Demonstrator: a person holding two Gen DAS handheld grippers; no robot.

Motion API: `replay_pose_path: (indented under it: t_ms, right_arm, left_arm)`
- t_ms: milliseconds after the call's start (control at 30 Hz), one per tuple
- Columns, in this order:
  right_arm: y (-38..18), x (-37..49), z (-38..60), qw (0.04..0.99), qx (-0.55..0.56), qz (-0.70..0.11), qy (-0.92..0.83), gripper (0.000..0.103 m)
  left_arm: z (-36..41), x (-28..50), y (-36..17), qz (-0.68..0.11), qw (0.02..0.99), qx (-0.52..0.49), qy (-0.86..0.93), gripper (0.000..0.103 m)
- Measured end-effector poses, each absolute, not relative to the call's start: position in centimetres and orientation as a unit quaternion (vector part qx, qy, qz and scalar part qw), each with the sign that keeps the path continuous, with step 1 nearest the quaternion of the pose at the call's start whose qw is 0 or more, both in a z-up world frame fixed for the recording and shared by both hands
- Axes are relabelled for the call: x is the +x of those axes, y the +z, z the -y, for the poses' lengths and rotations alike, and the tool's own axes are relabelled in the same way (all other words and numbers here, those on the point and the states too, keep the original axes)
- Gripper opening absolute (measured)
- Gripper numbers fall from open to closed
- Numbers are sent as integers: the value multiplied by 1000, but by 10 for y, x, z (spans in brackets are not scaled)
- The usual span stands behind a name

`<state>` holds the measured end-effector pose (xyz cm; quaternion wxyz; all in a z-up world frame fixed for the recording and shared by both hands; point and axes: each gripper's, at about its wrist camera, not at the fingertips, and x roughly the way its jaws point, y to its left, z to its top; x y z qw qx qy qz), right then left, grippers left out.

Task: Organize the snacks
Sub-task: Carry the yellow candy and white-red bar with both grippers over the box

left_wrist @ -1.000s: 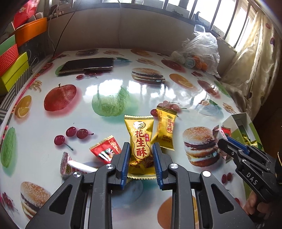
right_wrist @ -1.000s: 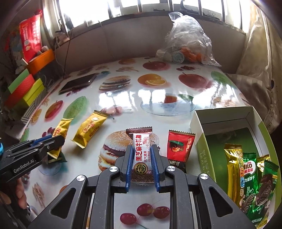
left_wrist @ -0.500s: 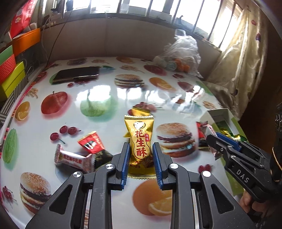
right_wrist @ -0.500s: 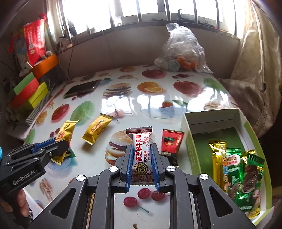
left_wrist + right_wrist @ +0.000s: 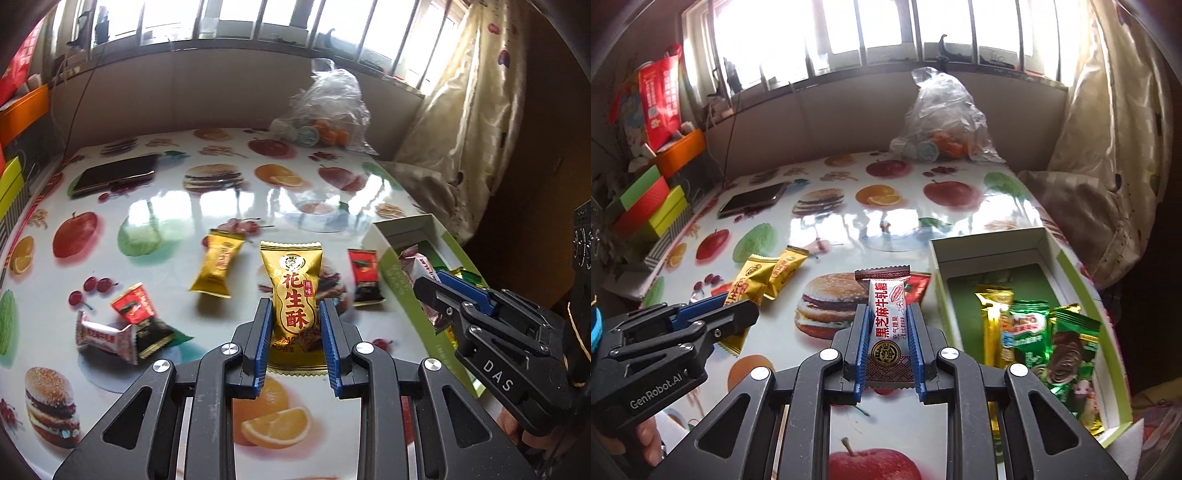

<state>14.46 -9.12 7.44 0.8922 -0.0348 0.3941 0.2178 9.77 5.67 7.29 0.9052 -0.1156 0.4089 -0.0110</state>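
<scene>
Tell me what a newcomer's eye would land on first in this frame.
Each gripper holds a snack upright before its own camera: the left gripper a gold peanut candy, the right gripper a white sesame nougat bar. To the right sits the open green box with wrapped snacks inside.

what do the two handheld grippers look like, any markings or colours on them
Both are black frames with triangular cut-outs, silver rivets and ribbed blue pads on the fingers. Seen from the side, the right gripper carries white "DAS" lettering, and the left gripper carries "GenRobot.AI". A bright blue band shows at the left wrist; no cables are visible.
</scene>
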Motion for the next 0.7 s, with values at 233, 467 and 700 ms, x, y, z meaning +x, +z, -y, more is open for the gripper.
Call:
replay_pose_path:
  t_ms: [233, 467, 700]
  right_arm:
    - [76, 141, 111, 895, -32, -396, 201, 19]
    - [77, 139, 133, 899, -28, -398, 183, 19]
    - [76, 137, 155, 901, -21, -402, 165, 19]
  left_arm:
    - [-36, 107, 75, -412, 903, -116, -37, 27]
    - [-12, 118, 79, -412, 903, -108, -62, 27]
    - [9, 129, 82, -413, 901, -106, -84, 27]
